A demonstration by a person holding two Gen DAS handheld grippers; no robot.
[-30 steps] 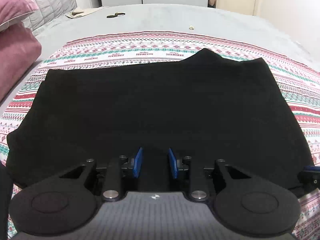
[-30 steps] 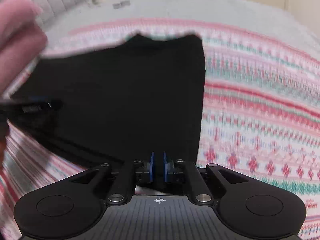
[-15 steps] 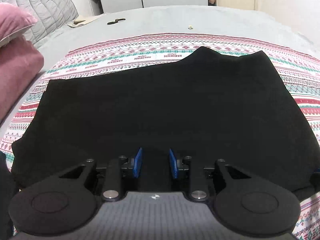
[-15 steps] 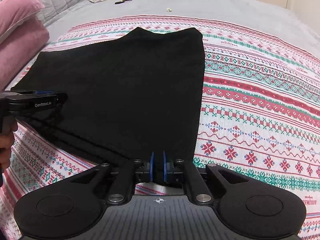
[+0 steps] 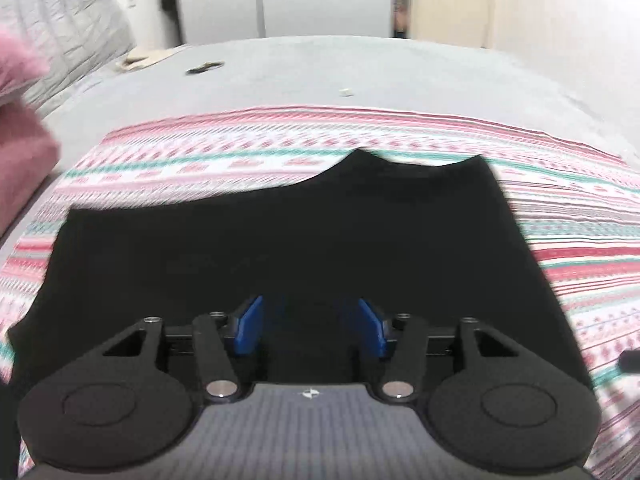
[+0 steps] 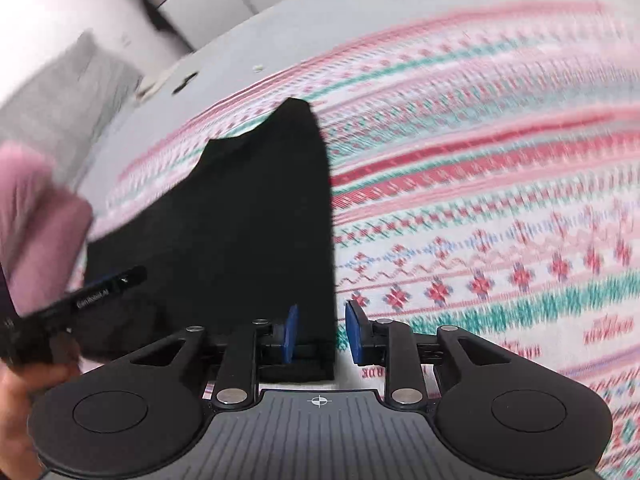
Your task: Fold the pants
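The black pants [image 5: 280, 240] lie folded flat on a red, green and white patterned blanket [image 5: 240, 148]. My left gripper [image 5: 310, 326] is open above the near edge of the pants, with nothing between its blue pads. My right gripper [image 6: 320, 334] is open at the near right corner of the pants [image 6: 256, 232]; the cloth's right edge runs between its pads, and they are not closed on it. The left gripper [image 6: 80, 304] also shows at the left of the right wrist view, over the pants. Both views are motion-blurred.
The blanket [image 6: 480, 200] covers a grey bed [image 5: 320, 64]. A pink pillow [image 5: 20, 152] and a grey quilted headboard [image 5: 68, 36] are at the left. Small objects [image 5: 204, 68] lie at the far end of the bed. White wardrobe doors [image 5: 320, 0] stand behind it.
My right gripper has opened and let go of the pants' corner, and it has tilted. My left gripper has opened wider and drawn back a little. The pants lie flat.
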